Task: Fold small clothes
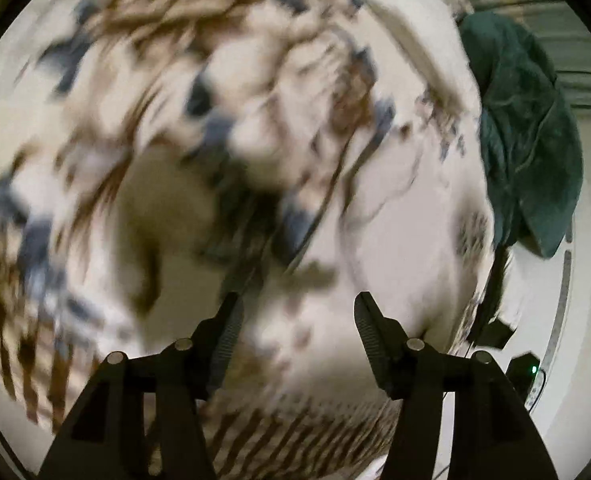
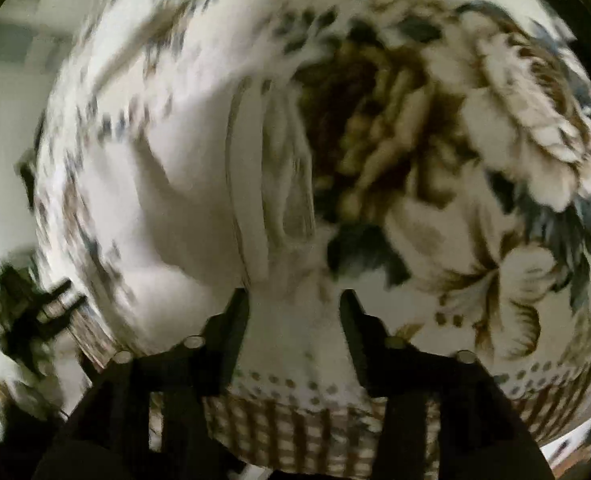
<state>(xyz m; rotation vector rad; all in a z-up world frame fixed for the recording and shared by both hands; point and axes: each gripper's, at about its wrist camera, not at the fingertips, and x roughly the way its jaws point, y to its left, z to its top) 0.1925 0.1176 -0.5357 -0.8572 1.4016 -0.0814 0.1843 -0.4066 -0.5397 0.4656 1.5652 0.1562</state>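
A white cloth with a brown and grey-blue flower print and a brown checked border (image 1: 199,132) fills the left wrist view, blurred by motion. My left gripper (image 1: 295,308) is open just above it, with nothing between the fingers. In the right wrist view the same floral cloth (image 2: 435,152) fills the frame, with a raised fold (image 2: 271,184) running up from the fingers. My right gripper (image 2: 295,304) is open, and the cloth lies between its fingers without being pinched. The other gripper shows blurred at the left edge (image 2: 35,312).
A dark green garment (image 1: 531,132) lies crumpled at the right of the left wrist view, on a white surface (image 1: 587,280). A small black device with a green light (image 1: 529,368) sits at the lower right.
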